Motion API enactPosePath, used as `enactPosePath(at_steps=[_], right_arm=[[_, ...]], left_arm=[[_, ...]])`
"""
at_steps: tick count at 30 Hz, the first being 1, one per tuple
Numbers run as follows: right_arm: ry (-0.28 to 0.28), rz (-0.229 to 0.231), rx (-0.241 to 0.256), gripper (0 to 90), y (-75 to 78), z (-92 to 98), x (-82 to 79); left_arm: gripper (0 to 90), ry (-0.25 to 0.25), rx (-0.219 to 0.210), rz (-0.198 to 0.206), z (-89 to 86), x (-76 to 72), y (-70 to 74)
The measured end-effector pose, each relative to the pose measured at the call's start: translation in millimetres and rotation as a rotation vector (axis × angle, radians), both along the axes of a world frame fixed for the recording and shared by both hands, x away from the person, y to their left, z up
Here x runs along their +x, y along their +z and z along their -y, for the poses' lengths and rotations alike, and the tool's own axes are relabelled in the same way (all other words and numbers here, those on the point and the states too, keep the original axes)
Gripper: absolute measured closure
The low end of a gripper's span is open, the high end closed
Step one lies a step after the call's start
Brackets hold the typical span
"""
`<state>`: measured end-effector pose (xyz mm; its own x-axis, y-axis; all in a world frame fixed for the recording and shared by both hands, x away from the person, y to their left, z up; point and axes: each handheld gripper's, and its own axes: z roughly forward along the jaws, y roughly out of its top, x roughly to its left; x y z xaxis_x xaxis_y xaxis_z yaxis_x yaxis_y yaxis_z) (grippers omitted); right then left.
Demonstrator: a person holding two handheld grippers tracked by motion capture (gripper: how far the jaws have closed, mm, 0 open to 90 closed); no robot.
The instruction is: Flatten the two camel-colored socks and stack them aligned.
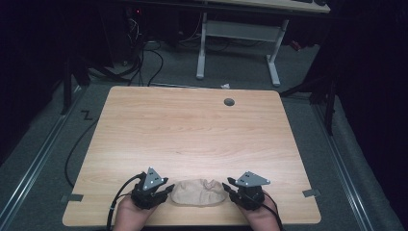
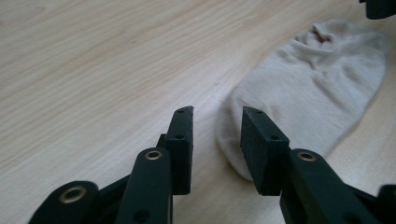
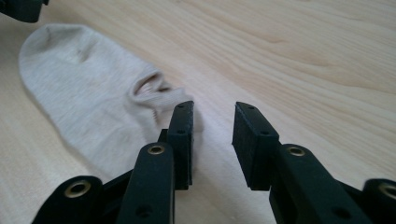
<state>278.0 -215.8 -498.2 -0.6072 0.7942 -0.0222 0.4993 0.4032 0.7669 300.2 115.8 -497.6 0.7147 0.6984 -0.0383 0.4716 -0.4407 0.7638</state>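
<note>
Overhead forward-down view; two close gripper views, shared sock

No readable writing

Neither the beige sock nor the wooden counter around it carries any legible text, label or number.

wooden table | grey grommet | white desk frame
</note>
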Motion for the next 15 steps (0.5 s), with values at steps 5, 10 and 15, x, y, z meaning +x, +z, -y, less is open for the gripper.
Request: enactPosePath(at_steps=[5,10,15], right_arm=[[-0.05,0.022,0.026,67.2,3.2,13.2,9.5],[-0.146,0.047,0.045,65.0,0.9,36.8,29.0],[-0.228,0.077,0.04,60.7,-6.2,58.0,39.6]], left_arm=[[64.3,0.041,-0.001,0.018,-17.5,12.4,-1.9],[62.9,0.121,-0.039,0.033,-47.7,30.2,0.1],[59.4,0.233,-0.034,0.043,-83.5,49.3,-4.8]])
